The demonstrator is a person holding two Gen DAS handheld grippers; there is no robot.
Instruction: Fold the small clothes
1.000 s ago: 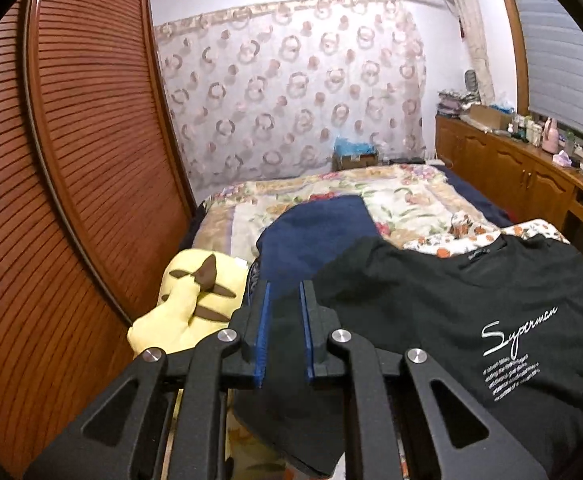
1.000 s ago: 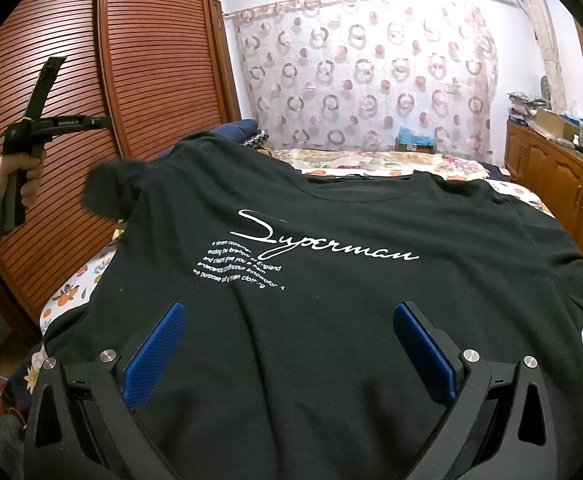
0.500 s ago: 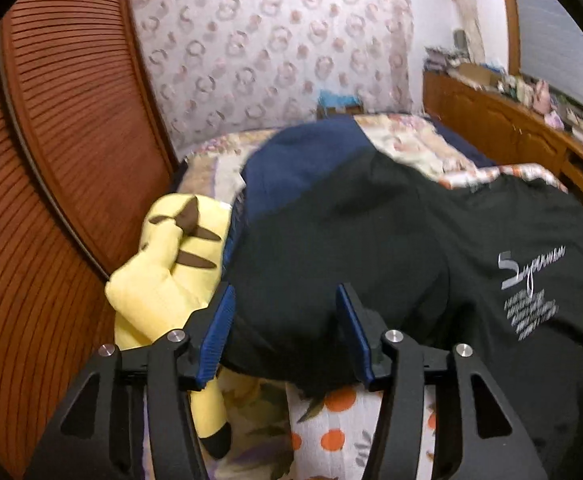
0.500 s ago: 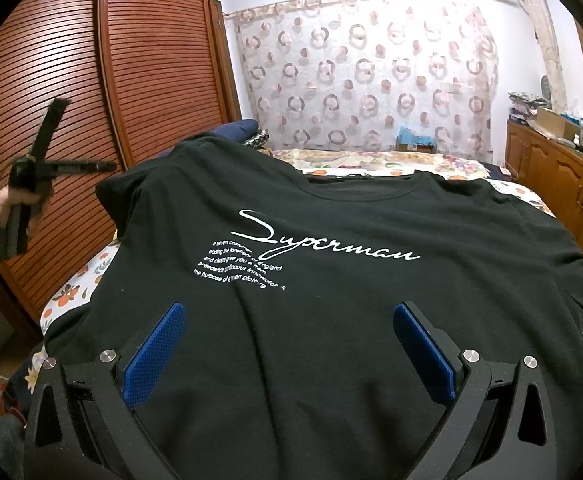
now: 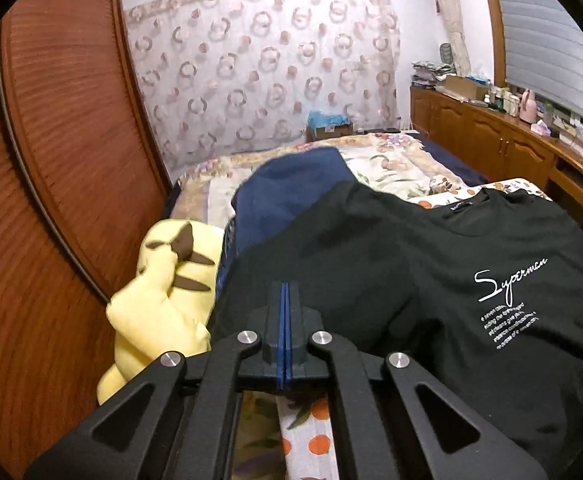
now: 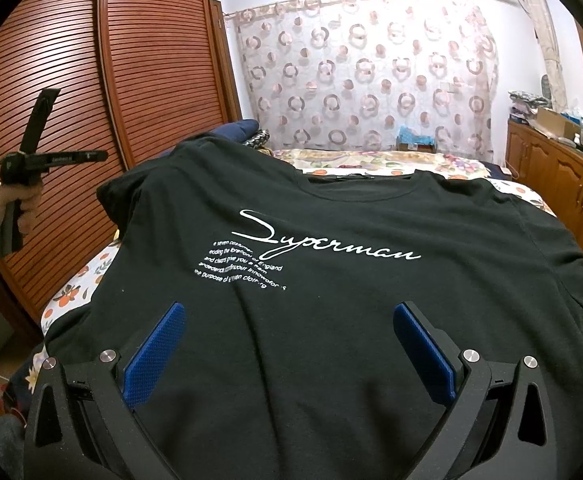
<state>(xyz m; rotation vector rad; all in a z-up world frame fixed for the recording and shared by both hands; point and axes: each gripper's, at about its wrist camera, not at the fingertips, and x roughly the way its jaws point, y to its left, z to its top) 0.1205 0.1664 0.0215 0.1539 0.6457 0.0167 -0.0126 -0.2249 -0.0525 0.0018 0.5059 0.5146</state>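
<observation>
While the black T-shirt [image 6: 331, 300] lies spread flat on the floral bedspread [image 5: 391, 168], the left gripper [image 5: 285, 300] is pressed fully closed holding nothing, and the right gripper [image 6: 291, 344] hovers wide open over its hem.

Your left gripper [image 5: 285, 320] has its blue pads pressed flat together with nothing between them, held by your left hand [image 6: 17, 204] at the far left, while your right gripper [image 6: 291, 344] stands spread wide.

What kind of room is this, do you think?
Most likely a home bedroom: a bed with a floral bedspread, a louvred wooden wardrobe, and a patterned curtain at the far wall.
</observation>
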